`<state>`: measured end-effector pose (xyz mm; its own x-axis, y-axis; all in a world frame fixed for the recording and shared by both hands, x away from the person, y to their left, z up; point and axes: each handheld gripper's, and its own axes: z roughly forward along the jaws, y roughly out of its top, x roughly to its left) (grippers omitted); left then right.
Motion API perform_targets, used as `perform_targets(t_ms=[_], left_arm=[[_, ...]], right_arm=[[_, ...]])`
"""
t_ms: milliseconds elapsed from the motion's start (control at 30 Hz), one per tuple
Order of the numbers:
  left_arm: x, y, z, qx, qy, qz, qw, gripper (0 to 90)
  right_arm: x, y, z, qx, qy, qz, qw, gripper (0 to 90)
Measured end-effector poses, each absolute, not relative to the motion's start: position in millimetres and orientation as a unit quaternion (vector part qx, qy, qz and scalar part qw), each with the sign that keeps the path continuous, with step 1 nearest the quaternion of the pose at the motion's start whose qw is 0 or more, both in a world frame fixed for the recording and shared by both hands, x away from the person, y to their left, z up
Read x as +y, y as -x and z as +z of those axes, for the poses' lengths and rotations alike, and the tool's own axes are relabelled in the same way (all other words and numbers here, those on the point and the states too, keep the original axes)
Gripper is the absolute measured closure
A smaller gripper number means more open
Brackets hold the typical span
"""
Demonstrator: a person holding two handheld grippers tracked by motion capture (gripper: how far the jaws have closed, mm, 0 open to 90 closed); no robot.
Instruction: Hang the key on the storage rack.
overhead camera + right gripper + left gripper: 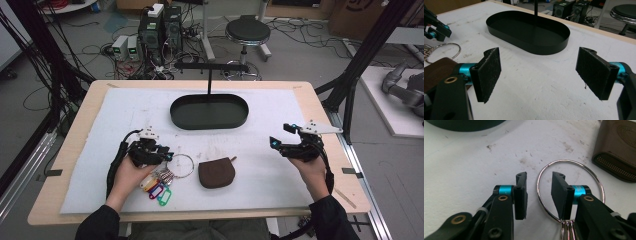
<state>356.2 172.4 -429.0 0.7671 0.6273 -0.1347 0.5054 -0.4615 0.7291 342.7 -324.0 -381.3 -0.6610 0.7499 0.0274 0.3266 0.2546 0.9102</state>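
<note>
A large metal key ring (pixel 193 165) with several coloured key tags (pixel 156 189) lies on the white mat, left of a brown zipped pouch (pixel 216 173). My left gripper (pixel 169 153) is low over the ring. In the left gripper view it (pixel 539 176) stands narrowly open, its jaws on either side of the ring's (pixel 570 160) left arc, one jaw inside the loop. The pouch (pixel 619 150) lies beyond at the right. My right gripper (pixel 281 135) hovers over bare mat at the right, wide open (pixel 539 53) and holding nothing.
A black oval tray (pixel 210 125) sits at the mat's far middle, with a T-shaped black stand (pixel 209 80) rising from it. The wooden table edge (pixel 320 110) frames the mat. Computers, cables and a stool stand on the floor beyond.
</note>
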Motion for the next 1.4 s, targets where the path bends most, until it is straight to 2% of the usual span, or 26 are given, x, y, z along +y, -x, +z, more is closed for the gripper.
perform_targets(t_ms=[400, 667, 733, 900, 1100, 1400], left_arm=[[161.0, -357.6, -435.6, 0.329, -0.867, 0.087, 0.364, 73.5], [155.9, -347.9, -439.1, 0.322, -0.866, 0.131, 0.359, 80.1], [153.2, -345.8, -438.8, 0.314, -0.87, 0.137, 0.355, 84.4], [151.8, -345.2, -438.2, 0.314, -0.871, 0.142, 0.351, 85.8], [158.6, -347.2, -432.7, 0.321, -0.856, 0.131, 0.383, 86.3], [165.3, -333.7, -398.3, 0.283, -0.83, 0.161, 0.453, 86.3]], right_arm=[[-322.5, -343.0, -381.8, 0.765, -0.35, 0.497, 0.212, 20.8], [-322.2, -343.0, -381.7, 0.765, -0.348, 0.497, 0.215, 20.8], [-322.6, -343.3, -381.6, 0.764, -0.348, 0.497, 0.218, 20.8], [-322.2, -343.9, -382.0, 0.765, -0.35, 0.497, 0.215, 20.8], [-322.4, -344.2, -381.8, 0.763, -0.348, 0.499, 0.217, 20.8], [-325.5, -344.4, -381.4, 0.759, -0.353, 0.502, 0.215, 20.8]])
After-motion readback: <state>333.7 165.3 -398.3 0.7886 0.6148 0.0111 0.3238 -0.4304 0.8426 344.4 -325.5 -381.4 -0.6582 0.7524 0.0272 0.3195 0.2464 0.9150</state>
